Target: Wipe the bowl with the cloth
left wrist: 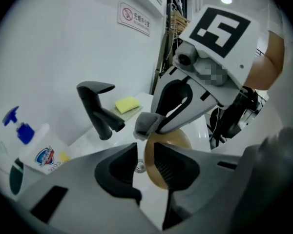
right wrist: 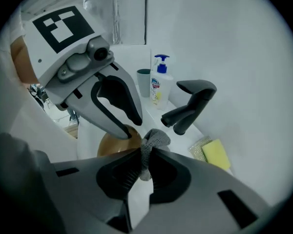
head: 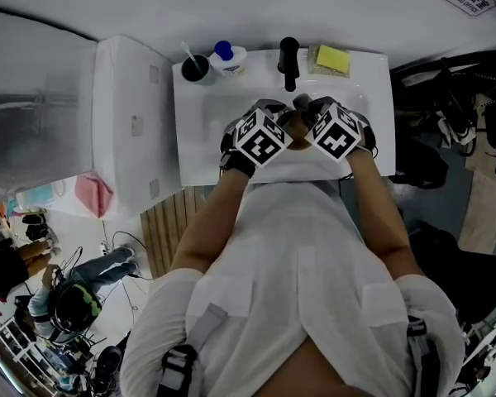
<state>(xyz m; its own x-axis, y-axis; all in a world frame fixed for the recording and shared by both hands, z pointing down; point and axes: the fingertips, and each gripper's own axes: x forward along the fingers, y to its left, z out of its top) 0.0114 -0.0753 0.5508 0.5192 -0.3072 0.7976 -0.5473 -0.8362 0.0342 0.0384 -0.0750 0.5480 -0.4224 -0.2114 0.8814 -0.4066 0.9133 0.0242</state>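
The white sink (head: 197, 139) fills the space in front of the person, and the black tap (head: 289, 63) stands at the middle of its back edge. Both tools hang close together just in front of the tap, over the basin, pointing steeply down.

The brown bowl (left wrist: 178, 139) sits below the tap's spout, down in the basin, and seems tilted. I can't tell whether it rests on the basin. The left tool (left wrist: 145, 155) is open with the bowl's rim between its jaws. One jaw looks to lie against the wall and a gap shows on the other side, so I wouldn't call it a grip. The bowl looks stiff, smooth and thin-walled. I'd guess it is light, and slick if wet. The rim is the place to hold it, one jaw inside and one outside. Loose as it is, it could slide or tip once it is rubbed.

The right tool (right wrist: 145, 155) is closed on the grey cloth (right wrist: 154, 140). The cloth is pinched so that a wad bulges past the jaw tips, just in front of the tap and at the bowl's upper edge. It looks knitted, soft and limp, and that wad is the part to rub with.

Left of the tap stand a soap bottle (right wrist: 158, 82) and a dark cup (right wrist: 143, 82). To the tap's right lies a yellow sponge (head: 332, 57). The spout overhangs the work and is the nearest thing in the way. The two tools also crowd each other.
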